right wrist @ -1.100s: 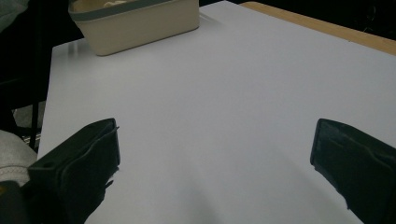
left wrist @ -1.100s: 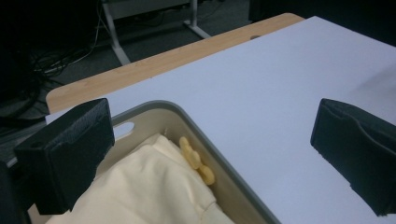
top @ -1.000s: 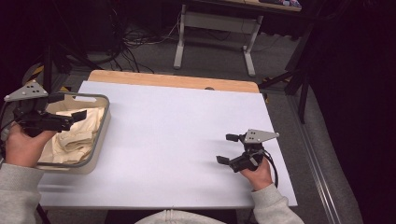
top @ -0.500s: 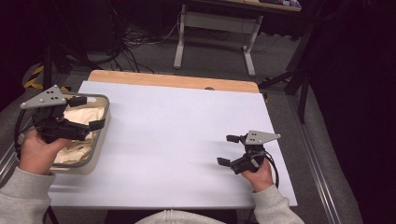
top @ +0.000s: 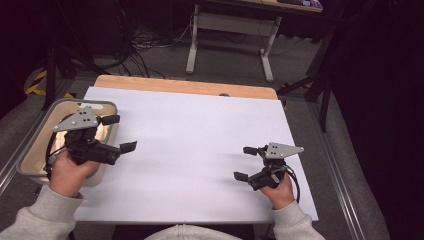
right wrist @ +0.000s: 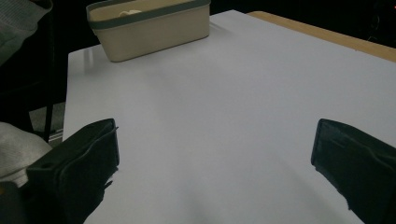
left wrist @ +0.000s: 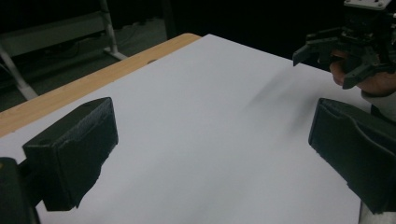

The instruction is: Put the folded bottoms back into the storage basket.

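Observation:
My left gripper [top: 120,133] is open and empty, held just past the right rim of a beige bin [top: 30,150] at the table's left edge. In the left gripper view its jaws [left wrist: 215,121] stand wide apart over bare white tabletop [left wrist: 201,107]. My right gripper [top: 244,163] is open and empty above the table's front right part. In the right gripper view its jaws [right wrist: 210,140] frame white surface, with the bin [right wrist: 149,28] far ahead. Something pale [right wrist: 128,12] lies inside the bin, mostly hidden by its wall.
A white sheet [top: 200,140] covers the table, and a strip of wood [top: 185,86] shows along the far edge. Beyond the table are metal desk legs [top: 195,45] and cables [top: 135,40] on the floor. The other hand's gripper [left wrist: 327,65] shows at upper right in the left gripper view.
My left gripper has moved right, from over the bin to beyond its right rim above the white surface. The right gripper has stayed where it was.

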Demonstrator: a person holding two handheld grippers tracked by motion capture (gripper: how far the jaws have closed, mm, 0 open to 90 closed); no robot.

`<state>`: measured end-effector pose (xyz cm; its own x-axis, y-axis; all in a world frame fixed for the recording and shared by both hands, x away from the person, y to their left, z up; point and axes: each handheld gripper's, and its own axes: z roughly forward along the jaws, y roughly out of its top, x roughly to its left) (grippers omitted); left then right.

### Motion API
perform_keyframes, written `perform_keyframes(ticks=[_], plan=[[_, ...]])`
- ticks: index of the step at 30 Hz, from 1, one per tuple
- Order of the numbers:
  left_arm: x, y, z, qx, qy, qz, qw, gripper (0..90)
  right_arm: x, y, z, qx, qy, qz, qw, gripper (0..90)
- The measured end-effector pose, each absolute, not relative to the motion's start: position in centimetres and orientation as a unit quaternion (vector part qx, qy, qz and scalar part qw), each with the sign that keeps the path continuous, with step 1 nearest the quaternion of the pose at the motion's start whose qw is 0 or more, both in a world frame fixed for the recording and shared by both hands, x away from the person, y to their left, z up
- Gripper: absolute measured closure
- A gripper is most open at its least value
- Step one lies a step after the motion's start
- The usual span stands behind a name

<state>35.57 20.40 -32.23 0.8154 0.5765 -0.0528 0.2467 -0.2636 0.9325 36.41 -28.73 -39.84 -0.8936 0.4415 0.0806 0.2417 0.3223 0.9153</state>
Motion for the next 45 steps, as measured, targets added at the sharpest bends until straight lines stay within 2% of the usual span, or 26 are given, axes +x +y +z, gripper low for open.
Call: perform_keyframes(ticks=[8,23,31,45], plan=[[35.1,18.1,-34.2,0.774,0.241,0.155,0.565,1.1,35.9,-28.9,-40.0,0.212,0.809,0.54,0.097,1.2],[35.7,15.8,-38.2,0.767,0.22,0.119,0.59,0.1,34.6,-29.1,-40.4,0.212,0.797,0.556,0.101,1.1],[36.4,14.7,-41.3,0.749,0.254,0.106,0.603,0.2,34.2,-29.4,-41.0,0.229,0.785,0.563,0.117,1.2],[36.4,13.4,-44.2,0.781,0.235,0.114,0.568,0.0,34.0,-29.5,-41.6,0.236,0.778,0.569,0.124,1.1]])
